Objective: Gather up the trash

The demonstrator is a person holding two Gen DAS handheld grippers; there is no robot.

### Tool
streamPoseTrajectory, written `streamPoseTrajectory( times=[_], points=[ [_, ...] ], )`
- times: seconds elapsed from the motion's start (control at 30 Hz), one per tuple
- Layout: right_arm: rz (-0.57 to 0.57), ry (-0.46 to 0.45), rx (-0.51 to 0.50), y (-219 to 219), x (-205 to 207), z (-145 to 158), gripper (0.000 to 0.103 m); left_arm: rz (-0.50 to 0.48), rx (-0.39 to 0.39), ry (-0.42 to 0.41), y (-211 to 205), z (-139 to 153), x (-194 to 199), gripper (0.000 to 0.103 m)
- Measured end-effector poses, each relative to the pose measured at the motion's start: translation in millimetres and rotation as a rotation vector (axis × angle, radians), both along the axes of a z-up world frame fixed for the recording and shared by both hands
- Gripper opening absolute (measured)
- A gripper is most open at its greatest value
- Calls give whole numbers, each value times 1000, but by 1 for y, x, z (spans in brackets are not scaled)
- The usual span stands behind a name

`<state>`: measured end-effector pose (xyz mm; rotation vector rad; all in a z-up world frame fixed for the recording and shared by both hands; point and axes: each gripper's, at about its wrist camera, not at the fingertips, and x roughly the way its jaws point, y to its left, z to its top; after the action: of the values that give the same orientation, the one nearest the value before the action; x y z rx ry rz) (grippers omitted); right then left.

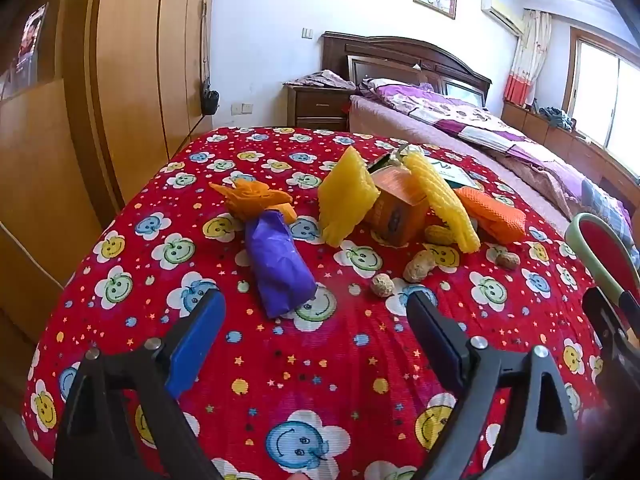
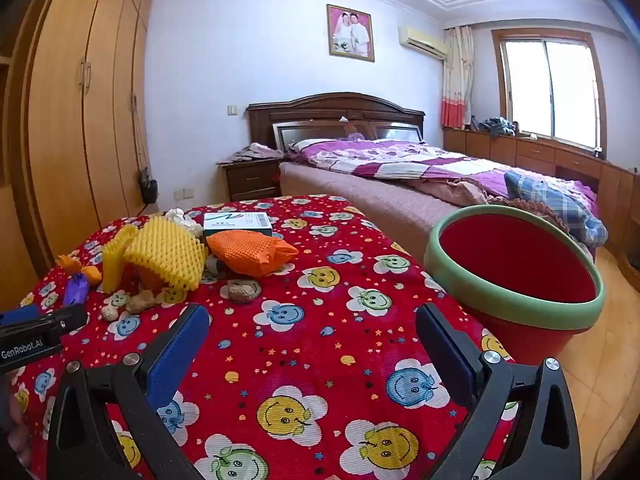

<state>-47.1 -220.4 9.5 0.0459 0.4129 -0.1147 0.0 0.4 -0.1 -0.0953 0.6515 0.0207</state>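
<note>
Purple wrapper [image 1: 280, 266] lies just ahead of wide-open, empty left gripper [image 1: 316, 316], long axis running away & slightly left; right gripper [image 2: 312, 332], also open & empty, sits nearer red bin [image 2: 516, 276].

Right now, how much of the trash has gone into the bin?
Done: nothing that shows; the visible inside wall of the red bin is bare. In hand: nothing; the left tool and right tool are both open. Left: purple wrapper, yellow foam nets, orange net, peanut shells.
</note>
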Motion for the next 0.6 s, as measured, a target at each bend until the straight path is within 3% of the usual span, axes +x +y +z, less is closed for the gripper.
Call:
streamPoseTrajectory(
  times=[0.33, 0.6],
  points=[
    [0, -5, -2, 1, -1, 0, 102, -8, 21, -13, -9, 2, -7, 92],
    [1, -6, -5, 1, -2, 0, 102, 2, -10, 5, 1, 2, 0, 92]
  ],
)
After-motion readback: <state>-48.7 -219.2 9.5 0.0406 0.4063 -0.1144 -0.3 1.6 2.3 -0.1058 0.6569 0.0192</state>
